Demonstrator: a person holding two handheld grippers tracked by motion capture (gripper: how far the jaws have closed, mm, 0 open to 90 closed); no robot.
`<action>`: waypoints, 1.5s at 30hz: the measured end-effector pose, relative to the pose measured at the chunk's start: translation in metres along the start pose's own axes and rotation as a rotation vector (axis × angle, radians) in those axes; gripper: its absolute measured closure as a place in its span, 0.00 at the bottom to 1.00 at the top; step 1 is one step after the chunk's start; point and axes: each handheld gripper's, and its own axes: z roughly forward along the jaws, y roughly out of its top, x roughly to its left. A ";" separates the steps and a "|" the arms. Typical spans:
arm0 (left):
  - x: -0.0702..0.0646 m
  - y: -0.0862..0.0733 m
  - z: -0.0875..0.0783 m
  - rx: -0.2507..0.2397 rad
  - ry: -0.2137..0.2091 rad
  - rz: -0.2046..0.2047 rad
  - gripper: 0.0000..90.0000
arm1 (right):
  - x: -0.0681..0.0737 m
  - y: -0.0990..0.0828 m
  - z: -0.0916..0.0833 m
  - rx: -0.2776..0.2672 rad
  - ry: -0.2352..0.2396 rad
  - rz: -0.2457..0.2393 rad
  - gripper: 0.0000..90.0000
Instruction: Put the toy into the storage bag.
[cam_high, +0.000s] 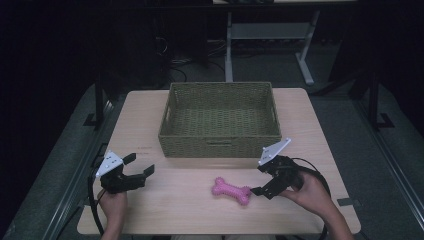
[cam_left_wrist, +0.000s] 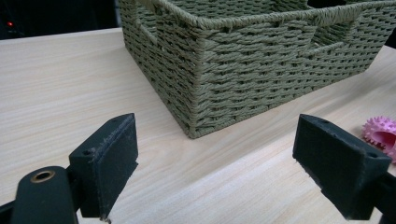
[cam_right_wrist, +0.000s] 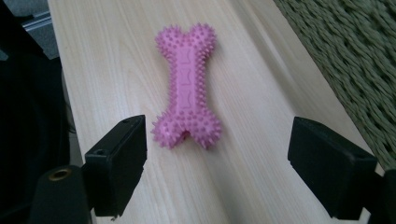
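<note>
A pink spiky bone-shaped toy (cam_high: 231, 190) lies flat on the wooden table (cam_high: 170, 200), in front of a green woven basket (cam_high: 220, 120). My right gripper (cam_high: 261, 181) stands open just right of the toy; in the right gripper view the toy (cam_right_wrist: 187, 104) lies ahead, its near end between the two jaws and closer to the left one, untouched. My left gripper (cam_high: 140, 166) is open at the table's front left, holding nothing. In the left gripper view the basket's corner (cam_left_wrist: 219, 70) is ahead and one end of the toy (cam_left_wrist: 380, 135) peeks in at the right edge.
The basket's inside looks empty from above. A bare strip of table runs between the basket and the front edge. Beyond the table, a desk frame (cam_high: 300, 45) and cables stand on the dark floor.
</note>
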 end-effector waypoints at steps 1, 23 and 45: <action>0.000 0.000 0.000 0.000 0.000 0.000 0.15 | 0.001 0.002 0.001 0.005 0.003 -0.005 0.22; 0.002 0.000 -0.001 -0.006 0.001 -0.003 0.15 | 0.011 0.033 0.045 0.089 0.063 -0.071 0.25; 0.003 0.000 -0.001 -0.009 -0.002 -0.012 0.15 | 0.017 0.045 0.078 0.175 0.082 -0.099 0.33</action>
